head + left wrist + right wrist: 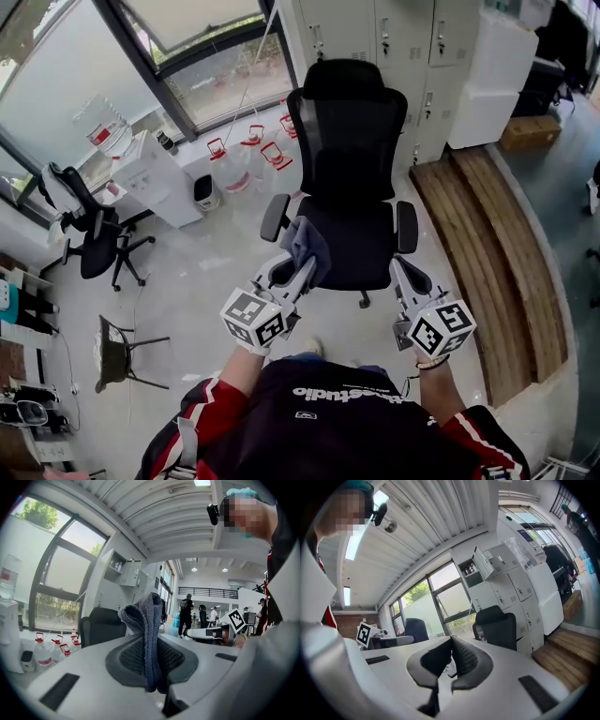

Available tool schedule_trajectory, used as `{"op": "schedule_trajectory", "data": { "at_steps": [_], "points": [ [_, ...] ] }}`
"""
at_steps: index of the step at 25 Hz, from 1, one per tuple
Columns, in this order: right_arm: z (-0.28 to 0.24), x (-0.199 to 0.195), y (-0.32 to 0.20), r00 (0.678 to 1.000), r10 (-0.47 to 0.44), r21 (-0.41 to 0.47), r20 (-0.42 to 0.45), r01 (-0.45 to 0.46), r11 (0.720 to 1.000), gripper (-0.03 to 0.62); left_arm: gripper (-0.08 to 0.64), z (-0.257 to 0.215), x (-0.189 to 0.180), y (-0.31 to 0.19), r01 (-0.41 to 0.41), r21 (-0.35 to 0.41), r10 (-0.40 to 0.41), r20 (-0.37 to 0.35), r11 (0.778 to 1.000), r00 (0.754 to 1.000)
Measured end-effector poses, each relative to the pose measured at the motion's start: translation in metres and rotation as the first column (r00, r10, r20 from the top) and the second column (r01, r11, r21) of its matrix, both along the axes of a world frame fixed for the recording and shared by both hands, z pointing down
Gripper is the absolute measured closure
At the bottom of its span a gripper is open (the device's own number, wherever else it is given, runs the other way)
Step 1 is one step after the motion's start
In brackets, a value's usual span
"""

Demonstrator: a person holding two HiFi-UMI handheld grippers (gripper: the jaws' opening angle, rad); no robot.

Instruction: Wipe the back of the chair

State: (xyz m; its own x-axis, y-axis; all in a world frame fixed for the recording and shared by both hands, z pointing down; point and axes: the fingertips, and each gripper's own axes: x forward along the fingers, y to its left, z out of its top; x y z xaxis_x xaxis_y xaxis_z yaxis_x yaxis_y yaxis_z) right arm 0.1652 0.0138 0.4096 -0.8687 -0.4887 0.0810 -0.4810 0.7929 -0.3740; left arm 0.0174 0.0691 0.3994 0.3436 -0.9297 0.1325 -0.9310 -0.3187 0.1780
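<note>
The person wears a dark top (356, 433) with white lettering and red sleeves (208, 411) striped white. The left gripper (298, 270) and right gripper (403, 275) are pale grey, each bearing a black-and-white marker cube (253, 319).

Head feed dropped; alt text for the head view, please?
Seen from above, the left gripper is shut on a grey cloth before a black mesh office chair, seat toward the person. The right gripper, shut and empty, hangs alongside.
</note>
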Motion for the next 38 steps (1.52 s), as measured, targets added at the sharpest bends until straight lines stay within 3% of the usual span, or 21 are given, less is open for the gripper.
{"op": "schedule_trajectory", "data": {
  "at_steps": [9, 18, 25, 38],
  "points": [
    [-0.005, 0.013, 0.048, 0.999, 0.049, 0.019, 0.001, -0.049, 0.999, 0.581, 0.503, -0.012, 0.011, 0.038, -0.045, 0.036, 0.045, 0.011, 0.998, 0.999],
    [-0.026, -0.014, 0.129, 0.989, 0.129, 0.104, -0.067, -0.122, 0.987, 0.581, 0.503, -0.028, -0.039, 0.124, -0.053, 0.08, 0.051, 0.028, 0.995, 0.998],
    [-0.032, -0.045, 0.211, 0.984, 0.155, 0.146, -0.093, -0.14, 0.979, 0.581, 0.503, -0.038, -0.071, 0.194, -0.053, 0.108, 0.054, -0.003, 0.993, 0.999],
    [-0.029, -0.053, 0.31, 0.968, 0.234, 0.183, -0.096, -0.214, 0.96, 0.583, 0.503, -0.04, -0.071, 0.282, -0.138, 0.123, 0.138, 0.006, 0.983, 0.99]
  ]
}}
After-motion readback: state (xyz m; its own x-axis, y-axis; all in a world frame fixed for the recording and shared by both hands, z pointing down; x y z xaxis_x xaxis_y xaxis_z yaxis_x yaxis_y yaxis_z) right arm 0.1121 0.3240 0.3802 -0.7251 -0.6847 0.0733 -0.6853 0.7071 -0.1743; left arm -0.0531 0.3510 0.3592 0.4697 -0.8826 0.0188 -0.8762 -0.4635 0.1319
